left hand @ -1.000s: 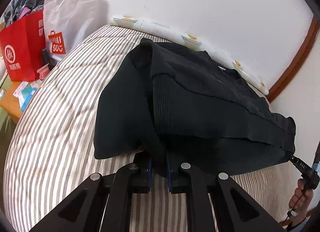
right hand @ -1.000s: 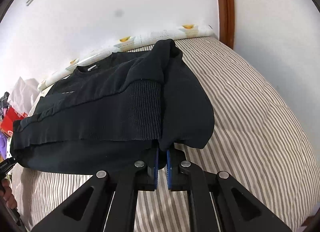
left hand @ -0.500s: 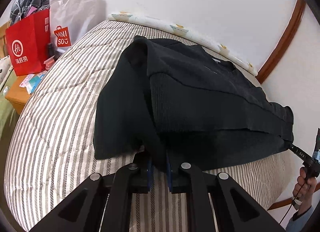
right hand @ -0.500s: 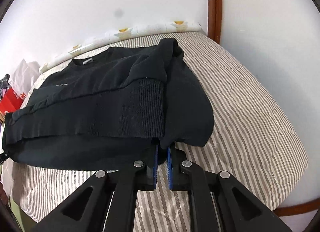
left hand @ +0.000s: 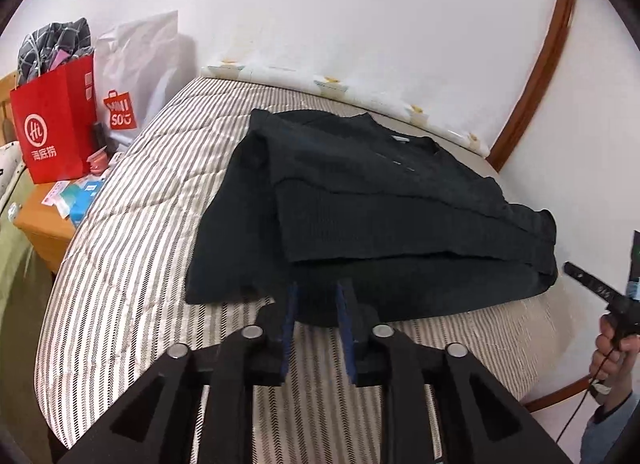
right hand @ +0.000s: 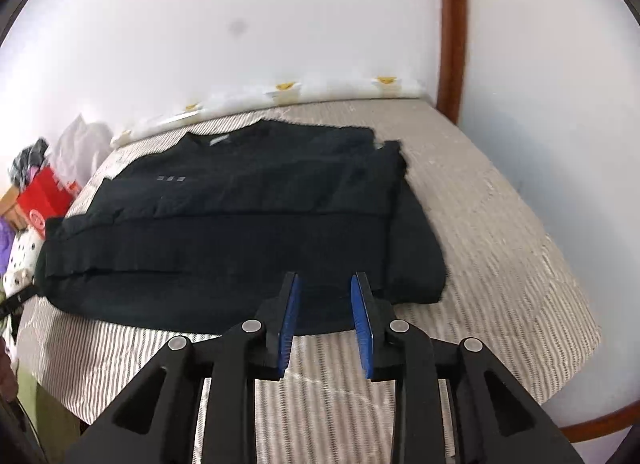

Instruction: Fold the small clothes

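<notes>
A black sweater (left hand: 372, 200) lies on the striped bed (left hand: 132, 224), its lower part folded up over the chest, sleeves tucked along the sides. My left gripper (left hand: 316, 292) is open and empty just in front of the near left hem. In the right wrist view the same sweater (right hand: 248, 216) lies flat, collar toward the wall. My right gripper (right hand: 326, 284) is open and empty at the near right hem. The right gripper's tip also shows in the left wrist view (left hand: 588, 280), off the sweater's right end.
A red paper bag (left hand: 52, 124) and a white shopping bag (left hand: 136, 76) stand on a wooden bedside table (left hand: 44, 224) left of the bed. A white wall runs behind. A brown wooden frame (right hand: 452, 32) stands at the bed's far right corner.
Both grippers let go of the sweater's folded hem, opened, and drew back a little. The sweater dropped flat onto the bed.
</notes>
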`<state>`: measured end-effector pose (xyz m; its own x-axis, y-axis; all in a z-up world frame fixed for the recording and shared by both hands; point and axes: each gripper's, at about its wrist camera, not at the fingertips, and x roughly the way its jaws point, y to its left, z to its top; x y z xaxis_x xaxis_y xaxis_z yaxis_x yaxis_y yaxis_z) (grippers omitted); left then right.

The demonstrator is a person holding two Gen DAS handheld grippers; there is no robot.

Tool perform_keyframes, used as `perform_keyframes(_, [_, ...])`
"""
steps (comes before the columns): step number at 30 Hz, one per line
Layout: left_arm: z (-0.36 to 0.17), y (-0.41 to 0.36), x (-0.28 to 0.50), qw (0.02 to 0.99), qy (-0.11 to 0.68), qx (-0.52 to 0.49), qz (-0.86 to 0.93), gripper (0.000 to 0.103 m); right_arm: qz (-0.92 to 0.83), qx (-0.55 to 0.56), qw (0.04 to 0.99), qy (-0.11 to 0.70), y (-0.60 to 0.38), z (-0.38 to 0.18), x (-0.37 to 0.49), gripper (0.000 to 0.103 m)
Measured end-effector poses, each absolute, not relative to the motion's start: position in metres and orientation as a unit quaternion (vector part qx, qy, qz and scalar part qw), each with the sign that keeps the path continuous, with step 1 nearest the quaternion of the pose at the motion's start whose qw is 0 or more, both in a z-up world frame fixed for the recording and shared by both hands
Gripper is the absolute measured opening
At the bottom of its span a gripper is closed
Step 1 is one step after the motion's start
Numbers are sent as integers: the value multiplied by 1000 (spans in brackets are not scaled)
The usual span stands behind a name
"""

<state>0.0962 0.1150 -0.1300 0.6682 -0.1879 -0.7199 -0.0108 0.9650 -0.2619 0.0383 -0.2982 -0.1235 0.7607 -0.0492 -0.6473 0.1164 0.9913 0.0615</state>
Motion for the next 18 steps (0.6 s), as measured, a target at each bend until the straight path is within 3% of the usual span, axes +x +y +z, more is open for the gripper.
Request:
perform_keyframes(12, [-140,104,111,896,417,-126,-89,24,-17,39,921,387,-263,-152,63,27])
perform_keyframes(15, [-144,100,115,894,419,-125,-99,32,-14,30,919,393,-255,-156,67,27])
perform_keyframes(18, [-151,99,119,889,426,-128,-108,32,-10,23,918,397,-250,-158,71,27])
